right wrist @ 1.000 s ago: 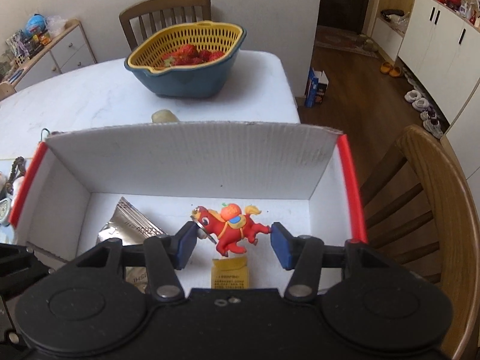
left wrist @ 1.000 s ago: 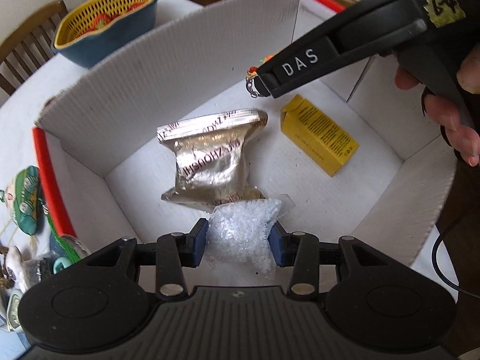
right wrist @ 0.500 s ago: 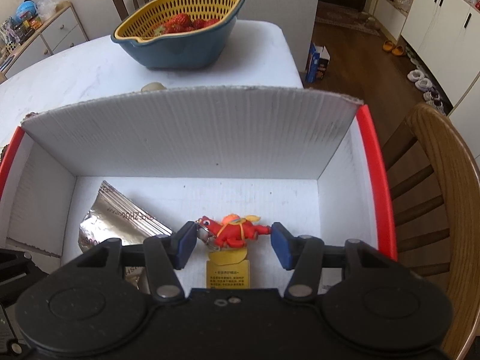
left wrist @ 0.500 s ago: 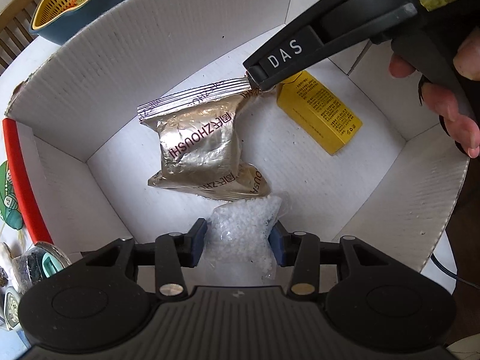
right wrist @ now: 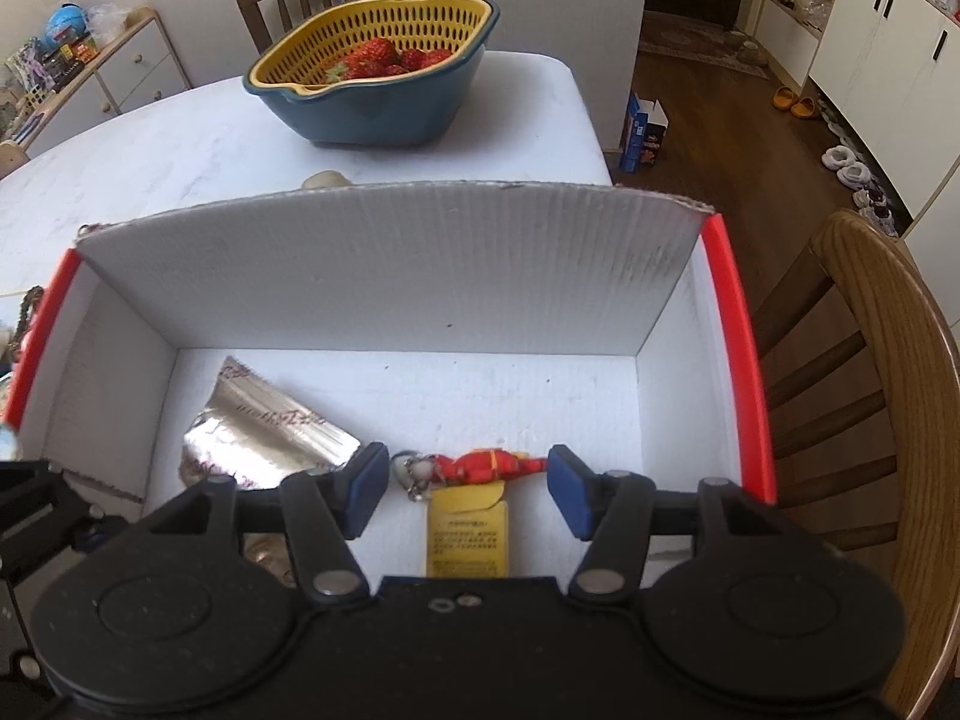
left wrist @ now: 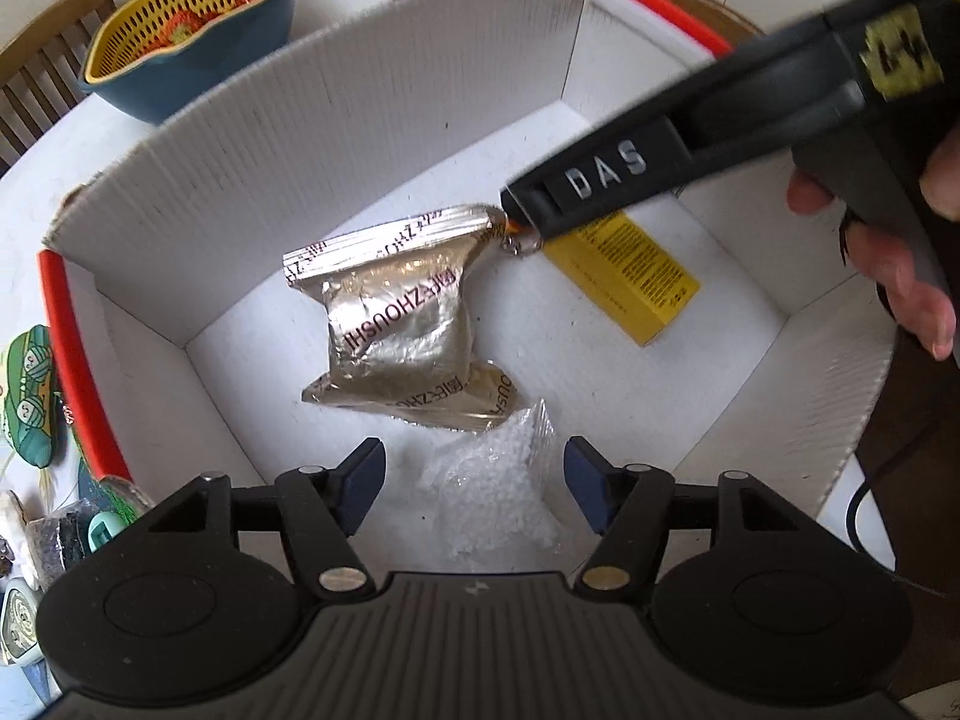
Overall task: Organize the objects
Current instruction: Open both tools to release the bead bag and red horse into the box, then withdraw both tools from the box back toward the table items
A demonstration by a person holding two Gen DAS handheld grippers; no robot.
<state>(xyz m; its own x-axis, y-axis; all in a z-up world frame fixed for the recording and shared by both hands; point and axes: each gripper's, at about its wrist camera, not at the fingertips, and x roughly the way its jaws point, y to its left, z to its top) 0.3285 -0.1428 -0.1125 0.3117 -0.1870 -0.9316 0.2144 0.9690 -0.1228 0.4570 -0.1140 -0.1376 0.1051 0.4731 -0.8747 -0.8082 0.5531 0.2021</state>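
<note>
I judge the sorting well along but not finished. Inside the white corrugated cardboard box with red edges (left wrist: 312,138) I count two crinkled silver foil pouches with dark lettering (left wrist: 399,312), one lying partly over the other at the centre of the floor in my left wrist view, and a flat yellow carton with black print (left wrist: 630,273) at about two o'clock from them. The clear plastic bag of white granules (left wrist: 492,495) now lies on the box floor at six o'clock from the pouches, just touching the lower one. The small red and orange toy figure with a metal key ring (right wrist: 480,468) lies on its side at the far end of the yellow carton in my right wrist view.

Still outside, at nine o'clock beyond the box wall, I see a green patterned pouch (left wrist: 30,396) and a few small items I cannot identify. Those look like what is left to bring in.

My left gripper (left wrist: 474,480) has just been opening: its blue pads stand spread, clear of the granule bag between them on both sides, so the bag is released. My right gripper (right wrist: 465,489) has just been opening too; its pads stand apart from the toy at both ends, holding nothing.
</note>
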